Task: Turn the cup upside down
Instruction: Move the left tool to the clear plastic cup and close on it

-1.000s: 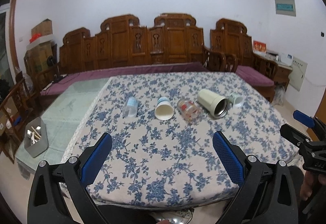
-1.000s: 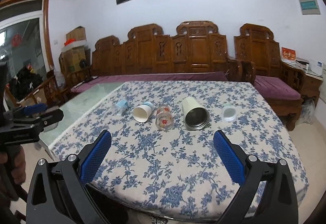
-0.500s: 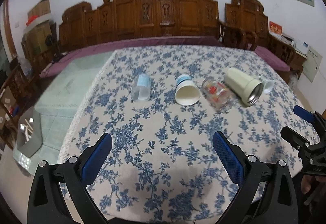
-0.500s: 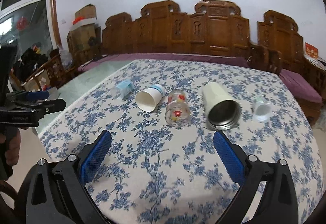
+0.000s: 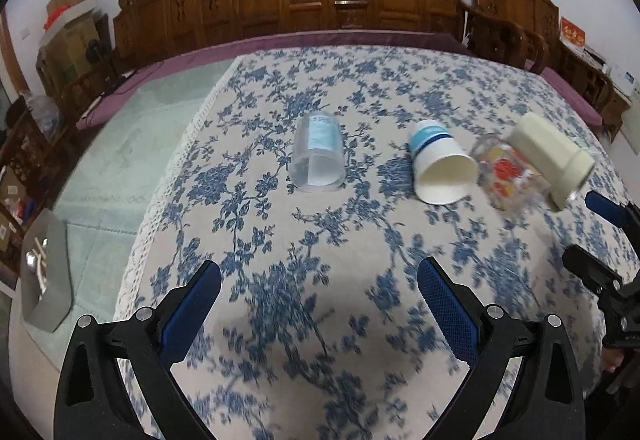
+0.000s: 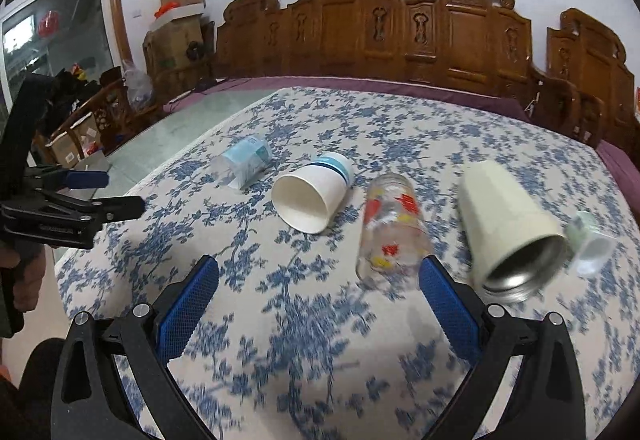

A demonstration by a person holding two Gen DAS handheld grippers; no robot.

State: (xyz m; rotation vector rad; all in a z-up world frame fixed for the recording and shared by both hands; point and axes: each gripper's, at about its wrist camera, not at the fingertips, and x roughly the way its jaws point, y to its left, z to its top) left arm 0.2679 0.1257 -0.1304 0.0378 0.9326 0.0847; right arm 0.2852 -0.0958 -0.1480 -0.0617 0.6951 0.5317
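Several cups lie on their sides in a row on the floral tablecloth (image 5: 304,240). From the left: a clear plastic cup (image 5: 318,152) (image 6: 244,160), a white paper cup with a blue band (image 5: 440,168) (image 6: 312,196), a printed glass (image 5: 504,176) (image 6: 392,232), a cream steel tumbler (image 5: 548,156) (image 6: 508,228) and a small pale cup (image 6: 590,240). My left gripper (image 5: 320,288) is open and empty, short of the clear cup. My right gripper (image 6: 320,280) is open and empty, short of the paper cup and glass.
Carved wooden benches (image 6: 400,28) with purple cushions stand behind the table. A green mat (image 5: 120,160) covers the table's left part. A grey metal box (image 5: 46,276) sits at the left. Each gripper shows in the other's view: the right (image 5: 604,240), the left (image 6: 104,192).
Both grippers have moved forward and lower over the table, so the cups look much nearer. Both stay open. The cups have not moved.
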